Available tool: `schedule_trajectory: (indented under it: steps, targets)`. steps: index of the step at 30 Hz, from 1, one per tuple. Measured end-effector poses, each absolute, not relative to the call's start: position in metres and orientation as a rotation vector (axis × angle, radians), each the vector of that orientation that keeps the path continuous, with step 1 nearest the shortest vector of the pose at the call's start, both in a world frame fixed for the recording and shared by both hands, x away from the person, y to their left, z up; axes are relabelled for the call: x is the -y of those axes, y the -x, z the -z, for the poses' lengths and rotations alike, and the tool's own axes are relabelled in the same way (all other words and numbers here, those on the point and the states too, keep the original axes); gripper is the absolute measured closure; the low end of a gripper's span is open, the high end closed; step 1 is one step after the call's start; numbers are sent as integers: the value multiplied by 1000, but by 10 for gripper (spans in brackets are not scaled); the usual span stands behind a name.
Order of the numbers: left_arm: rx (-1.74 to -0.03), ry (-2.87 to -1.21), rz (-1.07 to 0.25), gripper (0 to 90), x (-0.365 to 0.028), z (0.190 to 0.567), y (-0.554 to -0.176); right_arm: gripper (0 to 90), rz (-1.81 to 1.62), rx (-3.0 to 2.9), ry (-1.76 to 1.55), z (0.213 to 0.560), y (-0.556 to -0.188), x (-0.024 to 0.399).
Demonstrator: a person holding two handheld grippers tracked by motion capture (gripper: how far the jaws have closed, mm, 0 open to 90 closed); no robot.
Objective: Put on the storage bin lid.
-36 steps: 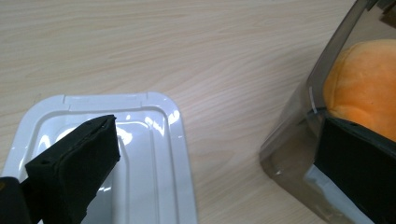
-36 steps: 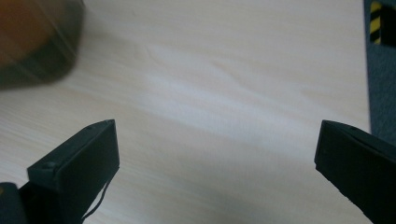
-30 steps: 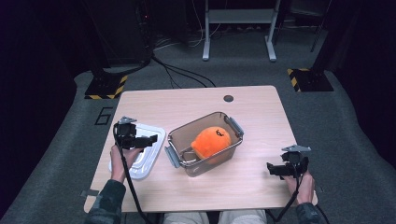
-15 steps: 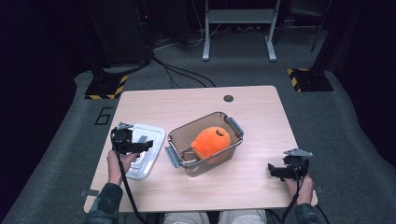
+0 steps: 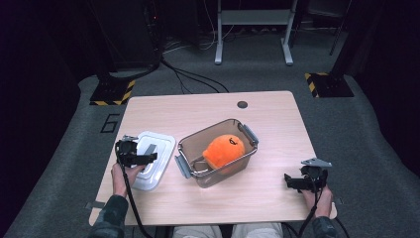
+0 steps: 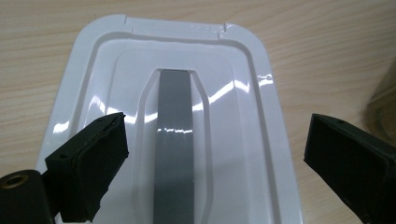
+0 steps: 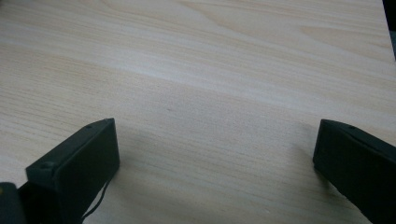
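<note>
Left gripper (image 5: 148, 158) is held over the white lid (image 5: 157, 148), jaws spread and just closing slightly, the lid's grey handle (image 6: 175, 140) between them, untouched. Lid lies flat on the table (image 5: 267, 114), just beside the box (image 5: 198, 144). Right gripper (image 5: 293, 182) is spread over bare wood.

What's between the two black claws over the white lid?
The lid's grey handle strip, untouched, with the left gripper open, in the left gripper view.

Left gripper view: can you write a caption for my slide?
Left gripper hovers open-jawed over the white lid, lined up with its grey handle, jaws just starting to close.
</note>
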State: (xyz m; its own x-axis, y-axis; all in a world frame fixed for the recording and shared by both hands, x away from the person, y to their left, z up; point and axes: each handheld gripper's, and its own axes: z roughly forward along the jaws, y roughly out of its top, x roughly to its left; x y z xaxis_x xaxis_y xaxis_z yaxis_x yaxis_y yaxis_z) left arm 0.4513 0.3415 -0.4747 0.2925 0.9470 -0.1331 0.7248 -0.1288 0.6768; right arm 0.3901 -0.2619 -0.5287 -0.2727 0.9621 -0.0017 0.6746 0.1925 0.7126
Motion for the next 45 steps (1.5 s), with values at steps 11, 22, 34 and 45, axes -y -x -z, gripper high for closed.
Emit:
schedule_trajectory:
  steps: [11, 22, 34, 45]
  targets:
    - [-1565, -1928, -410, 128, -346, 493, -464, 0, -846, -2025, -1522, 529, -390, 262]
    - [-1557, -2002, -507, 401, -348, 497, -463, 0, -851, -2022, -1529, 529, -390, 261]
    - [-1522, -2021, -518, 659, -349, 501, -460, 4, -856, -2021, -1528, 529, -390, 261]
    - [-1529, -2014, -501, 662, -351, 499, -459, 5, -857, -2022, -1520, 529, -390, 261]
